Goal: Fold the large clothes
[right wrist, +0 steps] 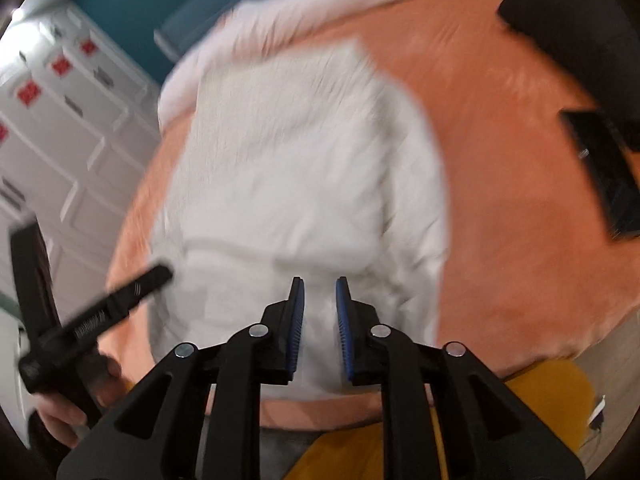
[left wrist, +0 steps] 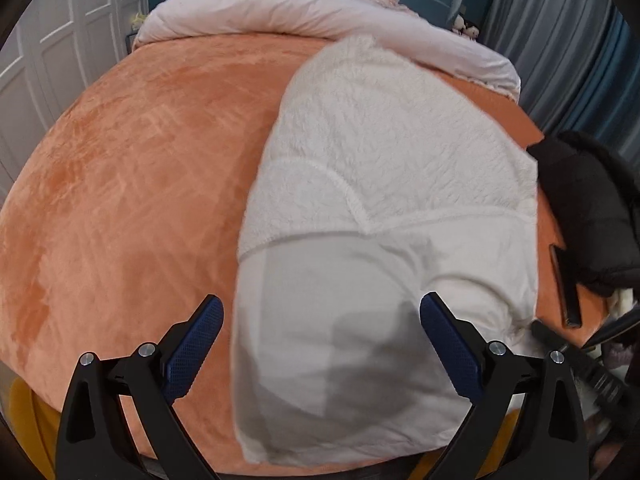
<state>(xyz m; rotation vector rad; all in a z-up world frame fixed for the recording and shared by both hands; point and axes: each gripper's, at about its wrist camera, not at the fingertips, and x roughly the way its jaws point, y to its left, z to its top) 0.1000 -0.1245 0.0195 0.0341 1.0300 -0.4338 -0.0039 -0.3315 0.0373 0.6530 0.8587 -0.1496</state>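
Fleece texture on the garment [left wrist: 384, 152] shows only leftward; both tools, left [left wrist: 322, 312] and right [right wrist: 320, 286], gape empty.

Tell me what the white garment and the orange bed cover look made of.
Garment: fluffy fleece or sherpa on its upper part, judging by the nubby, curly pile; the lower part looks like smooth woven lining. Cover: plush velvet-like fabric, probably; its short nap shows lighter and darker brush streaks.

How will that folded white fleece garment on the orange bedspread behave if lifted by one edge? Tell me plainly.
The folded white fleece garment is probably floppy: its layers sag and crease over the orange bedspread. It looks bulky yet likely light, being fluffy pile. The smooth lining may slip, so lifting one edge would likely undo the fold.
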